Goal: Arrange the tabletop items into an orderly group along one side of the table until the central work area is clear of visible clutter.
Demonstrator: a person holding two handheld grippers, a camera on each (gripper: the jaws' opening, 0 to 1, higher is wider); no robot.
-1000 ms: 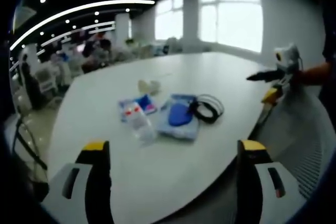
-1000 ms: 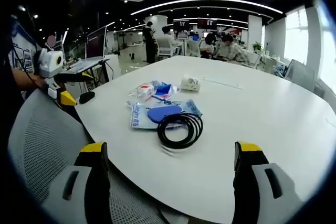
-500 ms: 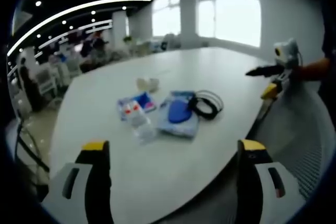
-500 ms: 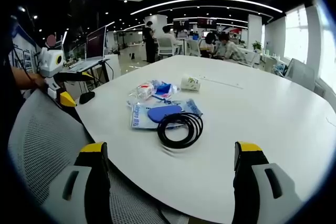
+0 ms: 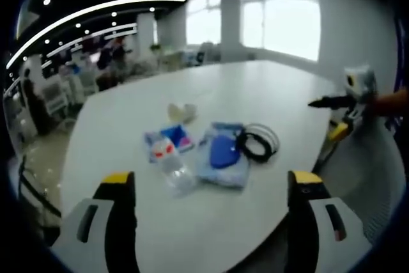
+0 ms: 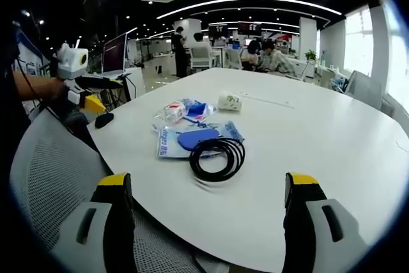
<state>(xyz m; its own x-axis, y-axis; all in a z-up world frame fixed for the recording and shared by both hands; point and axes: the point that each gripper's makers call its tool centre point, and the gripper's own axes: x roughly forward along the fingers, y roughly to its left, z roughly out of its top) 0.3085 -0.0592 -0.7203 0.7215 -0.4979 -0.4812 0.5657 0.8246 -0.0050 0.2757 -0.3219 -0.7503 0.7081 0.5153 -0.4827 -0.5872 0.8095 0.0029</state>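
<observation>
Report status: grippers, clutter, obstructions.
Left gripper and right gripper open, empty. Cable coil, blue packets, small cup clustered mid-table. Nothing blocking.

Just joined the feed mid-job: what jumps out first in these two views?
A small heap of clutter sits on the white table: a coiled black cable lies against a blue pouch on a packet, with a plastic bottle beside them. A small white cup sits apart, farther in. Both grippers hang open at the table's edge, the left gripper and right gripper holding nothing.
</observation>
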